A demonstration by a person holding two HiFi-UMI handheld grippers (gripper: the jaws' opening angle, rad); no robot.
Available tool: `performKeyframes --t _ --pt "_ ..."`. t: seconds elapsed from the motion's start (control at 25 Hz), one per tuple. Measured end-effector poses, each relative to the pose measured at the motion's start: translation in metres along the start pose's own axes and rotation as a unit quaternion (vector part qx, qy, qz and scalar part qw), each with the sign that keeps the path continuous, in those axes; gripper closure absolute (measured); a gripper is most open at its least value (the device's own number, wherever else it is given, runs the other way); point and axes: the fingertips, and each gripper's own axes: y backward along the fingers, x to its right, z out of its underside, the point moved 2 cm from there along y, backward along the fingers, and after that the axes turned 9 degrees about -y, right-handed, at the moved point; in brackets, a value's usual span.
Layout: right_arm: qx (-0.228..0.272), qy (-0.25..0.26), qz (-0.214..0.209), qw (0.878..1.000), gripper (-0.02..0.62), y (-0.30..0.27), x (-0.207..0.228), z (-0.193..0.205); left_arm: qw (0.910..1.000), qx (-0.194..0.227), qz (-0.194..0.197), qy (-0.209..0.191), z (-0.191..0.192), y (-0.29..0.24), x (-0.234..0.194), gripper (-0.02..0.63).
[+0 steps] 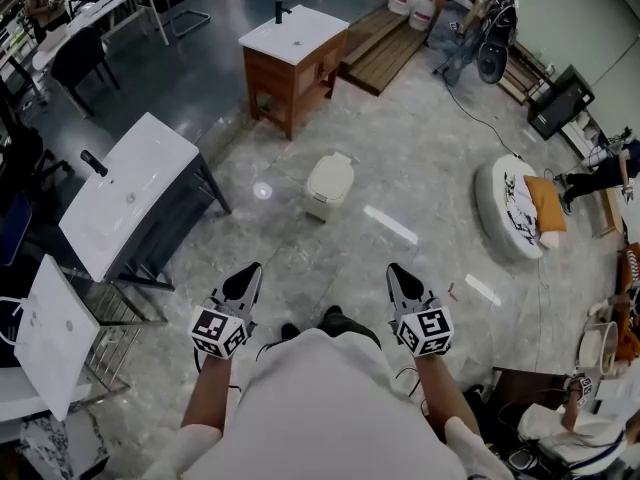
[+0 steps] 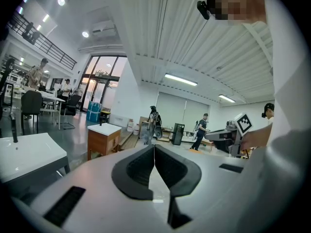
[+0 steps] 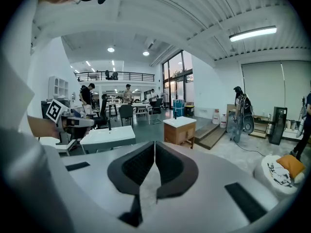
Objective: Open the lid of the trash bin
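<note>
Big open lab/workshop hall: ribbed ceiling w/ strip lights [image 3: 252,32], mezzanine railing [image 3: 104,74], tall glazed front [image 2: 99,79]. Bathroom sink cabinets [image 1: 293,36] stand loose on polished floor [image 1: 420,148]. Desks [image 1: 105,0] w/ office chairs [image 1: 78,56] at back, several people [image 2: 202,127] about.

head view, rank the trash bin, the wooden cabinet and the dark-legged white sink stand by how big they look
1. sink stand
2. wooden cabinet
3. trash bin
The cabinet is farther away, so the order of the top two is unsure.
</note>
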Motion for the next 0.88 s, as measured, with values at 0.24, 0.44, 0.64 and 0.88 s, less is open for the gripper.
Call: performKeyframes --t 0.24,0.44,0.64,0.88 --pt "-0.007 -0.002 -0.008 1.000 0.565 -0.014 0.011 -0.001 0.9999 -0.005 -0.010 0.004 0.002 -0.010 -0.005 0.588" --pt "-0.011 -0.004 -0.022 1.000 0.565 -0.038 0.031 -0.011 0.9997 -0.008 -0.021 0.002 -0.003 -0.032 -0.009 0.588" --pt "-0.018 -0.002 -0.041 0.999 0.565 -0.067 0.055 -0.023 0.9995 -0.008 -0.032 0.002 -0.009 -0.058 -0.013 0.588" --pt "-0.027 0.005 -0.063 0.998 0.565 -0.103 0.082 -0.036 0.9987 -0.012 -0.049 0.001 -0.015 -0.088 -0.022 0.588"
